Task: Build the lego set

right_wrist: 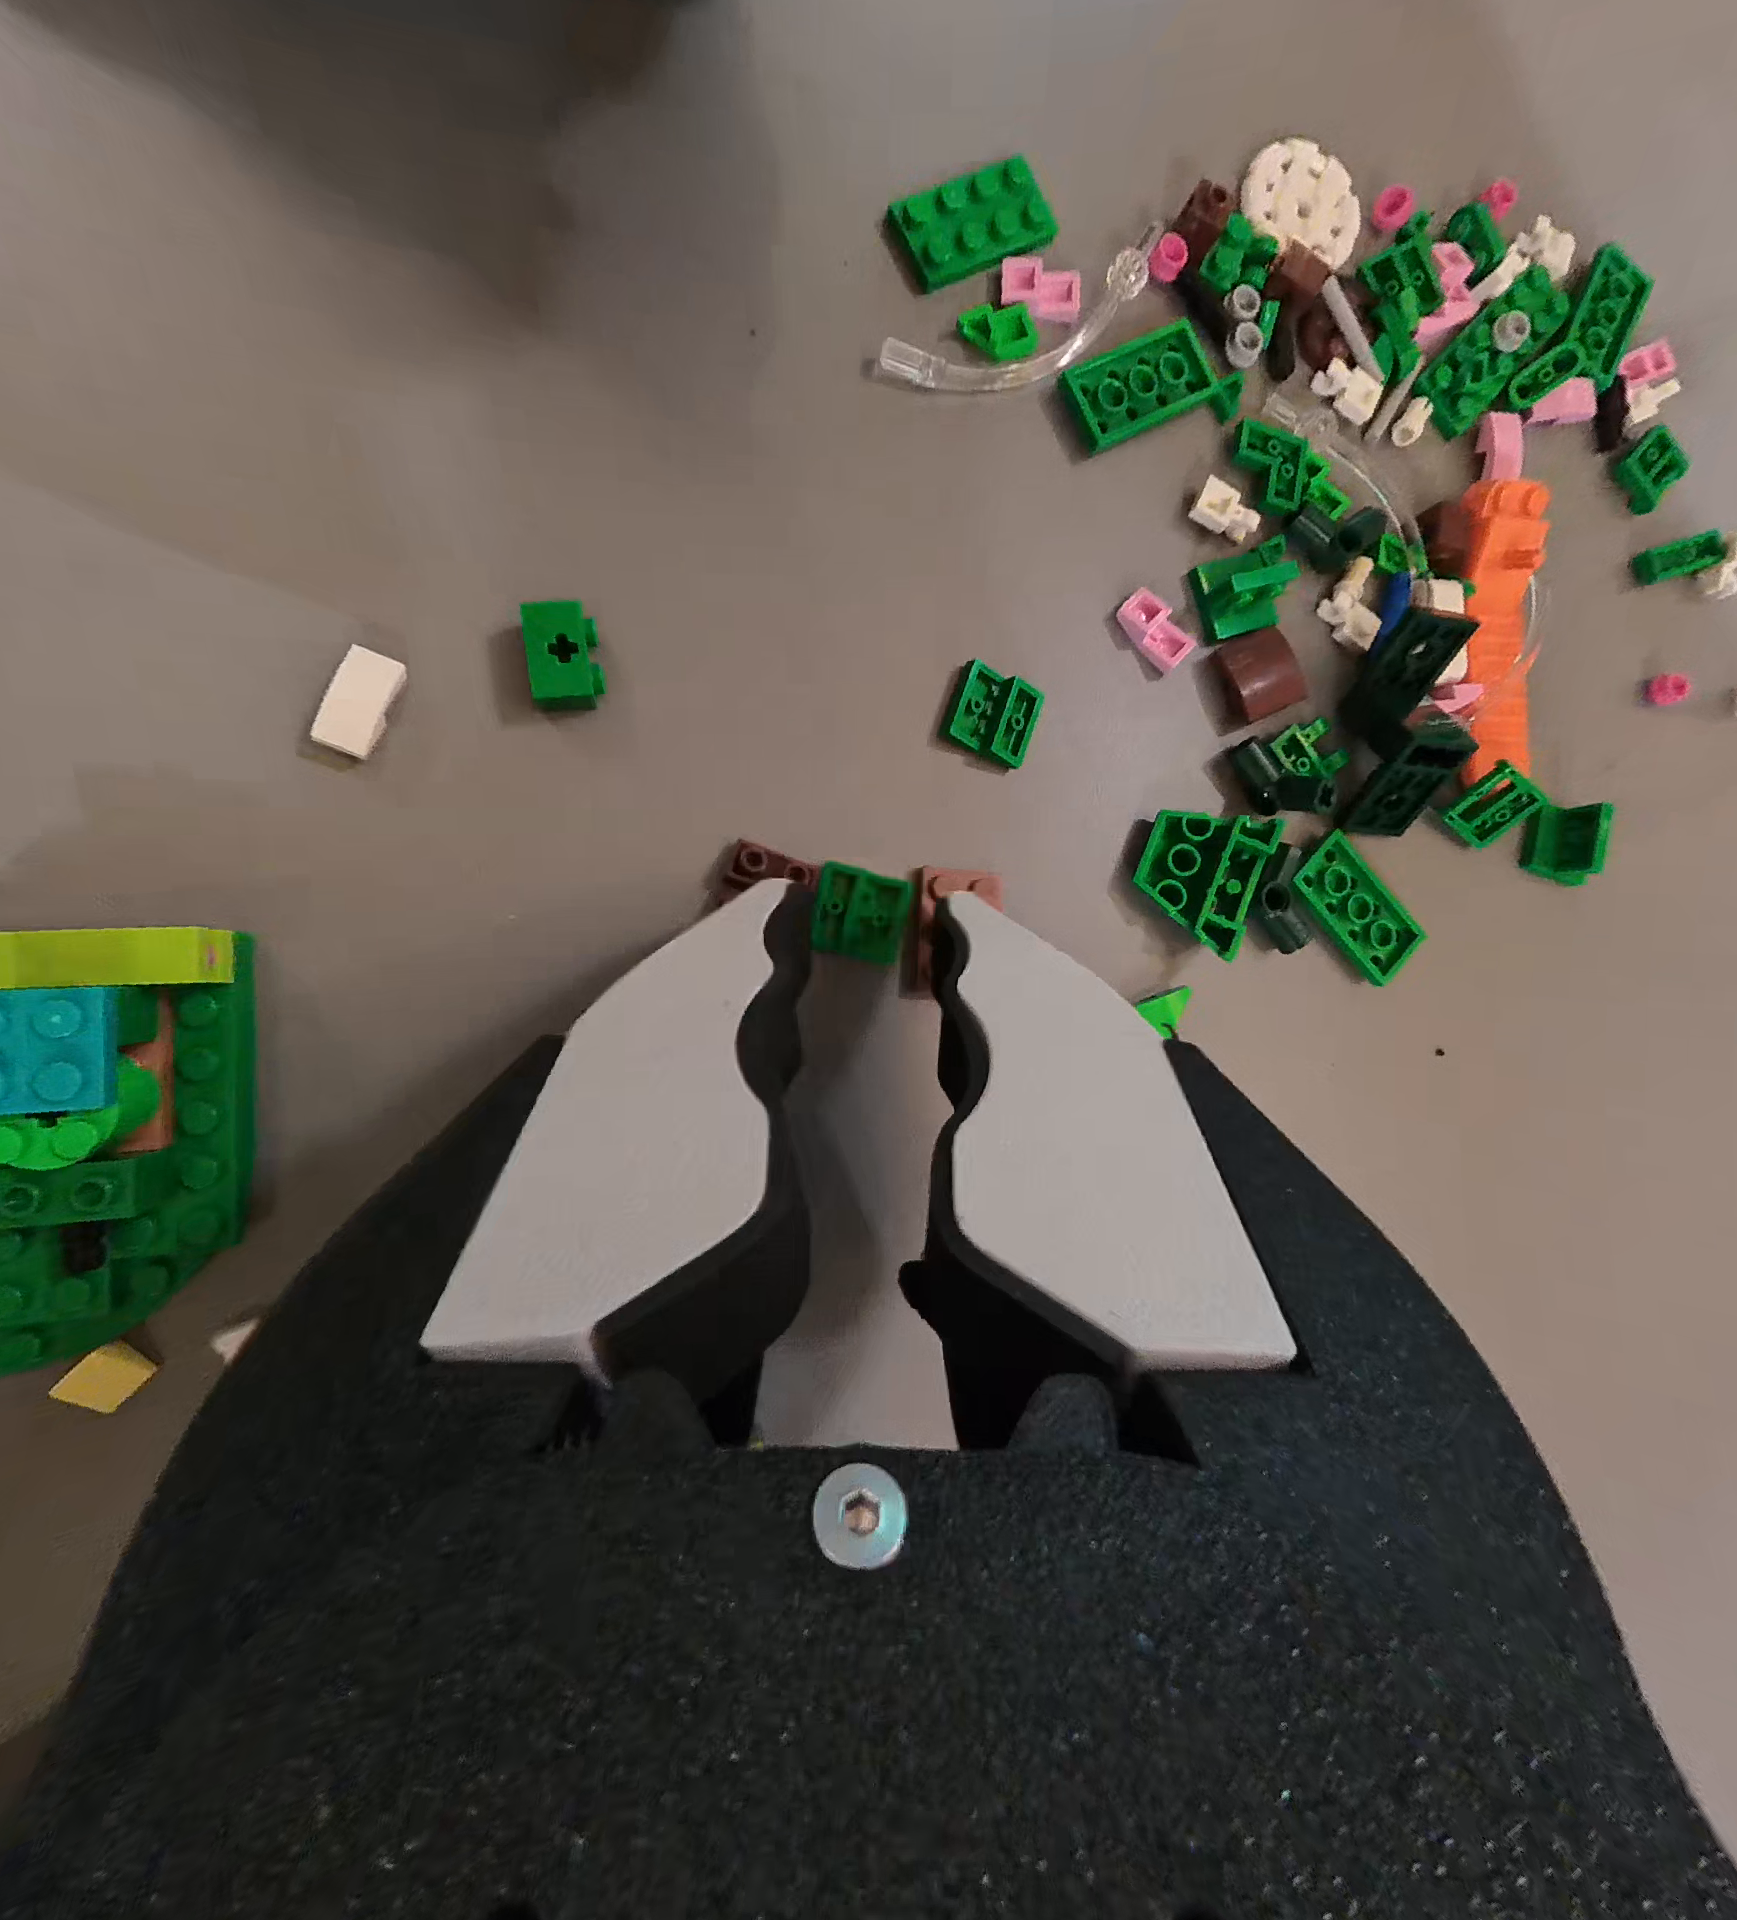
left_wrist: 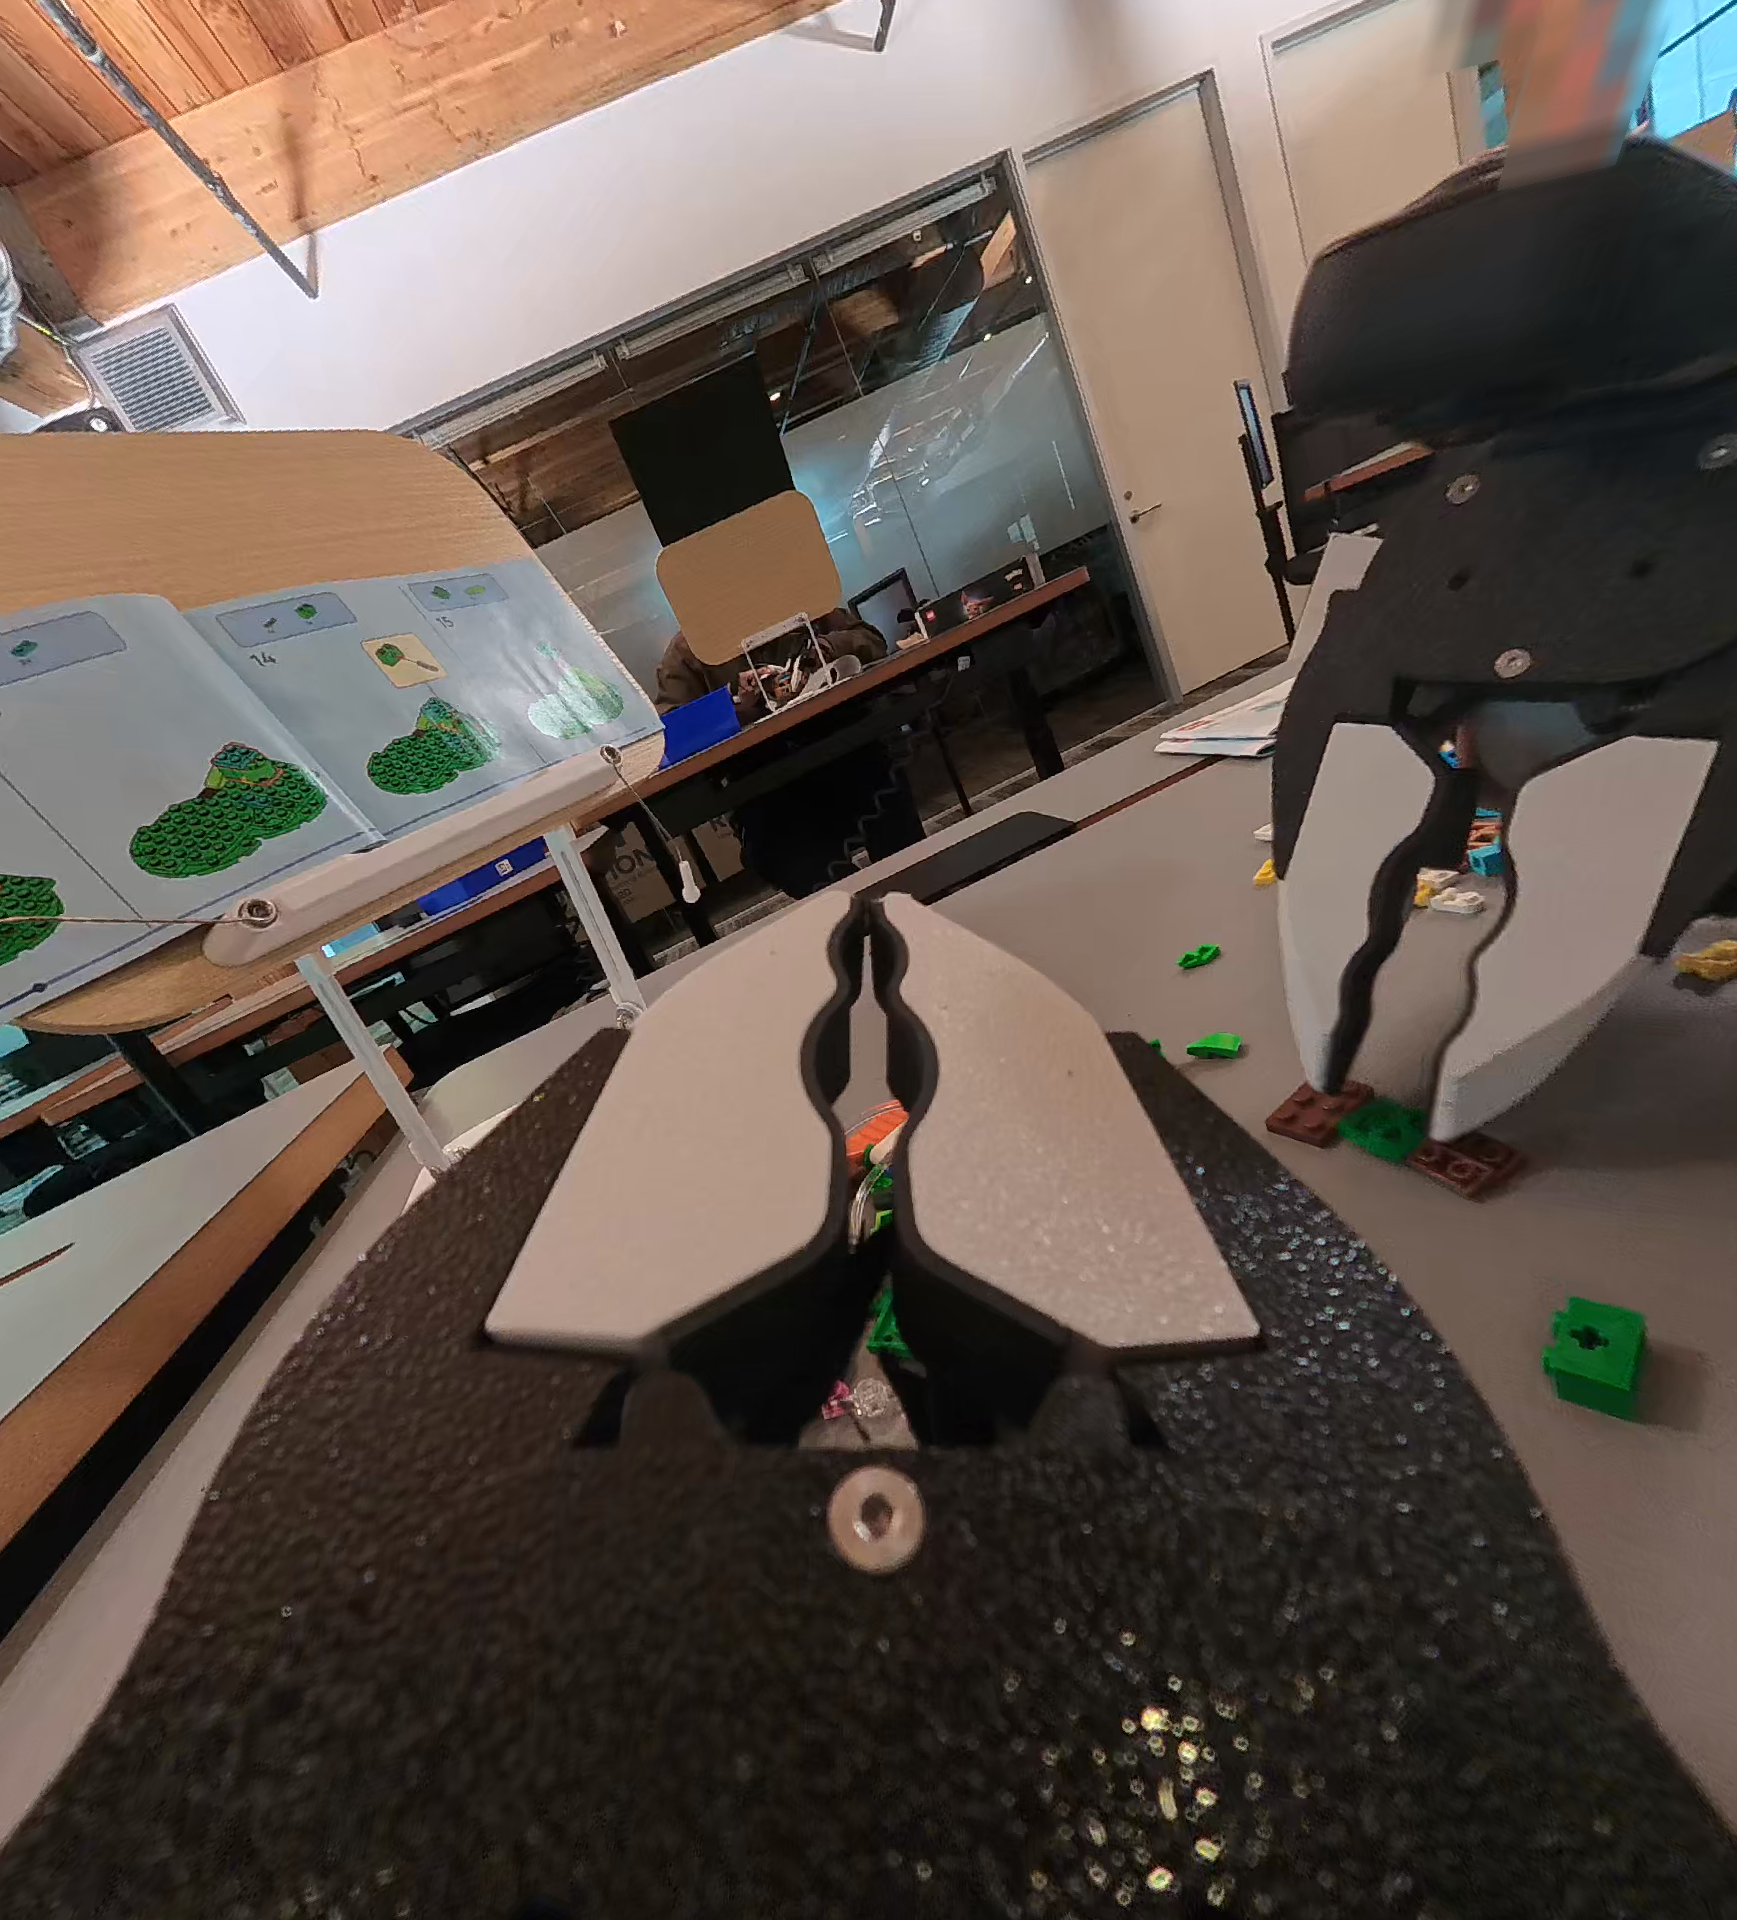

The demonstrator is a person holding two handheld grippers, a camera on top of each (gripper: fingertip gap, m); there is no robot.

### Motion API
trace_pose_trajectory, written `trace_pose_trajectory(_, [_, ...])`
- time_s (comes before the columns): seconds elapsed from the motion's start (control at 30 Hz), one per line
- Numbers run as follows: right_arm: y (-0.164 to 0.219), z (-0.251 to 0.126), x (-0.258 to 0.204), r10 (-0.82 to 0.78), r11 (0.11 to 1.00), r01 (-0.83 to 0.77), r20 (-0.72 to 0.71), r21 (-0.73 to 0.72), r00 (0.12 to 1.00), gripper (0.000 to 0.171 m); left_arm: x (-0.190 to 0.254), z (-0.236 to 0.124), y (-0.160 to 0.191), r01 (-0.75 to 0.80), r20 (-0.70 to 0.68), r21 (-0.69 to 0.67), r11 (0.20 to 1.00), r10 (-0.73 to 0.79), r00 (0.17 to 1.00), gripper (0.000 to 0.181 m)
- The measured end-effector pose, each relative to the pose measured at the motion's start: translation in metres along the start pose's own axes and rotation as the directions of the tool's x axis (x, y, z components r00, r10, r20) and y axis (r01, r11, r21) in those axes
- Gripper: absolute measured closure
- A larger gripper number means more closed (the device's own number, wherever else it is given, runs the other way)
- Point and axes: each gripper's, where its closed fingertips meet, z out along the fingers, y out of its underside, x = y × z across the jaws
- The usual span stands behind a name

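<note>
My right gripper is open and points down at the grey table. Its tips straddle a small green piece that lies between two brown plates. The fingertips rest on or just above those plates. The left wrist view shows the same: the right gripper stands over the green piece and the brown plates. My left gripper is shut, held low over the table, with nothing visible between its tips. The partly built green model, with teal and lime bricks on it, sits at the left.
A pile of loose pieces with an orange brick separator lies at the right. A green brick with a cross hole, a white tile and a green brick lie apart. An open instruction booklet stands on a holder. About 15 centimeters separates my left fingertips from my right.
</note>
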Motion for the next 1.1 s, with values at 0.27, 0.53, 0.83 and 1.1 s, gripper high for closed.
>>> trace_pose_trajectory(0.27, [-0.021,-0.085,0.022,0.178,0.919,-0.079,-0.227,0.387,0.957,0.134,-0.004,-0.002,0.001,-0.001,0.019,-0.003,1.0,0.001,1.0,0.181])
trace_pose_trajectory(0.53, [0.178,-0.271,0.009,0.44,0.898,-0.149,-0.859,0.414,0.262,0.153,-0.004,0.0,0.004,-0.032,0.024,-0.024,0.999,0.032,0.999,0.181])
trace_pose_trajectory(0.83, [0.291,-0.319,-0.037,0.453,0.854,-0.296,-0.891,0.429,0.015,0.171,-0.005,0.0,0.008,-0.095,0.046,-0.058,0.994,0.098,0.994,0.181])
trace_pose_trajectory(1.1, [0.277,-0.311,-0.037,0.454,0.875,-0.229,-0.887,0.426,0.088,0.171,-0.006,0.001,0.01,-0.058,0.043,-0.057,0.997,0.06,0.997,0.181])
